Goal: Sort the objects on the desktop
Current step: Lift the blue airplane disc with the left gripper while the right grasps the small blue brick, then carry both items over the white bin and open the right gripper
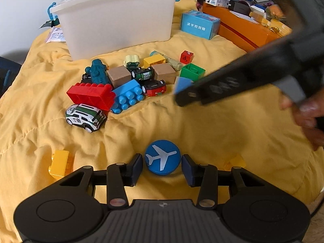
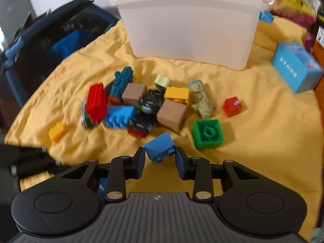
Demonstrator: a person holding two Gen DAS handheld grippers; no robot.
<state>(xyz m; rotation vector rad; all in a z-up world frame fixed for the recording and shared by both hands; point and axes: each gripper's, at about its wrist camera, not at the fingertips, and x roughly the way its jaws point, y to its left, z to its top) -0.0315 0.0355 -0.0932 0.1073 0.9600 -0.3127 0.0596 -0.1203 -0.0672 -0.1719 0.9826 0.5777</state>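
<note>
We note a yellow quilted cloth (image 1: 182, 121) under everything. The round disc (image 1: 163, 157) is blue with a white aeroplane. The toy car (image 1: 86, 117) carries white and green stripes. The long brick (image 1: 91, 95) is red, its neighbour brick (image 1: 127, 96) light blue. The square brick (image 2: 208, 134) is green, the cube (image 2: 232, 106) red, the bin (image 2: 188, 24) translucent white, the carton (image 1: 199, 24) blue.

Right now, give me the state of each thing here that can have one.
Left hand-held gripper: open, straddling the disc.
Airplane disc: flat, picture side up.
Right hand-held gripper: pads beside the blue brick, contact unclear.
Blue brick: tipped, studs facing the camera.
White bin: upright, lid off.
Green brick: hollow side up.
</note>
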